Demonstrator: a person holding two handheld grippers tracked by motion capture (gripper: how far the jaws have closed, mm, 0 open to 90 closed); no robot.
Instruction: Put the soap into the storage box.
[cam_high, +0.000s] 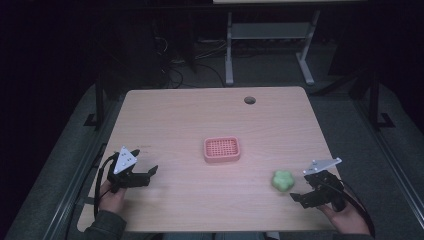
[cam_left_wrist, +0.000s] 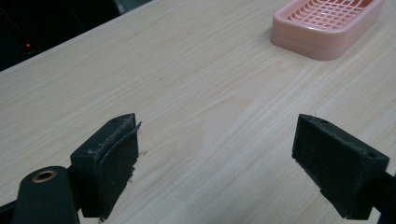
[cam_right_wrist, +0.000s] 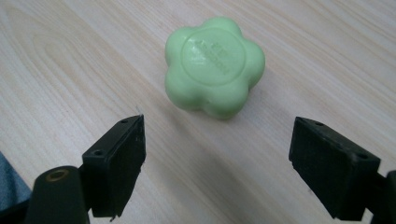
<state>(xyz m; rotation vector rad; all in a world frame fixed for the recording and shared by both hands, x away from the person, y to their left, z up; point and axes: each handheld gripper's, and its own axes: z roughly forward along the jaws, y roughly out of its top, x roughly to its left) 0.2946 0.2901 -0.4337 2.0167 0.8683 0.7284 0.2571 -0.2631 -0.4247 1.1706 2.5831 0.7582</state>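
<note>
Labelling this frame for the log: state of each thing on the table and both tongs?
Green soap: flat on the table, stamped face up, free, just ahead of the right tongs.
Pink soap dish: upright mid-table, empty.
Right tongs: open, holding nothing, jaws short of the soap.
Left tongs: open, holding nothing, low over bare wood.
Table: bare light wood, round hole near the far edge.
</note>
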